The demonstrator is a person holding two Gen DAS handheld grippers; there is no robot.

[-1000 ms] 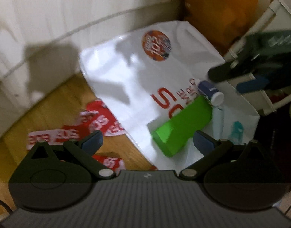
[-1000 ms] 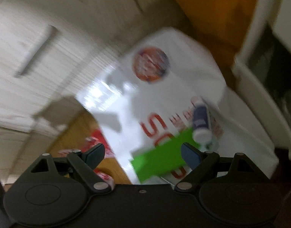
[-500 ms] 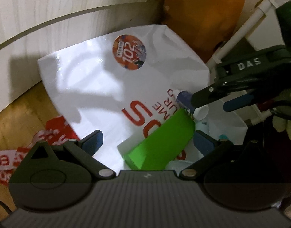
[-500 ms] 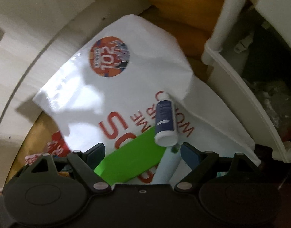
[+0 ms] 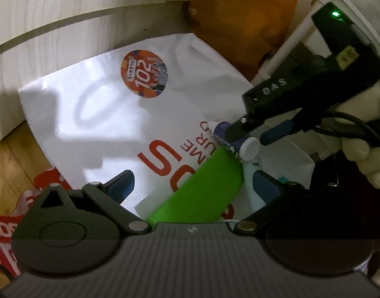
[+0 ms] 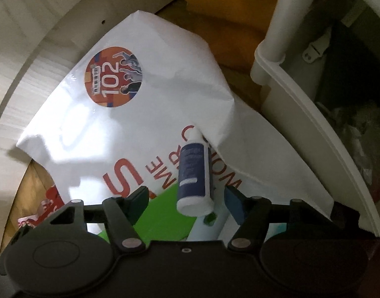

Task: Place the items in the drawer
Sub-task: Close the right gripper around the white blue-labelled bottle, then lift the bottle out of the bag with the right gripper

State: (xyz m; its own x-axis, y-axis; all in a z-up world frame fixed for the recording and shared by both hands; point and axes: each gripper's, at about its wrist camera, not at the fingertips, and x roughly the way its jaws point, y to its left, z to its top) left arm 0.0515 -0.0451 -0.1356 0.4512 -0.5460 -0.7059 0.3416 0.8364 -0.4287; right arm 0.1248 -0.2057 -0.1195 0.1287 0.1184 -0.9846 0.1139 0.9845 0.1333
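Note:
A dark blue bottle with a white cap (image 6: 194,177) lies on a white printed bag (image 6: 130,134) on the floor, beside a bright green box (image 5: 202,191) and a pale tube (image 6: 205,228). My right gripper (image 6: 187,198) is open, its jaws on either side of the bottle's cap end. In the left wrist view the right gripper (image 5: 252,136) hangs over the bottle (image 5: 232,139). My left gripper (image 5: 193,182) is open and empty, low over the green box (image 6: 165,218).
A white plastic drawer unit (image 6: 301,114) stands at the right, its open drawer holding dark clutter. An orange cloth (image 5: 242,17) lies behind the bag. Pale wooden furniture (image 5: 65,5) curves along the back. Red printed scraps (image 5: 28,203) lie on the wood floor at left.
Both grippers have moved forward and down toward the items on the bag. The right gripper now straddles the blue bottle; the left one is closer to the green box.

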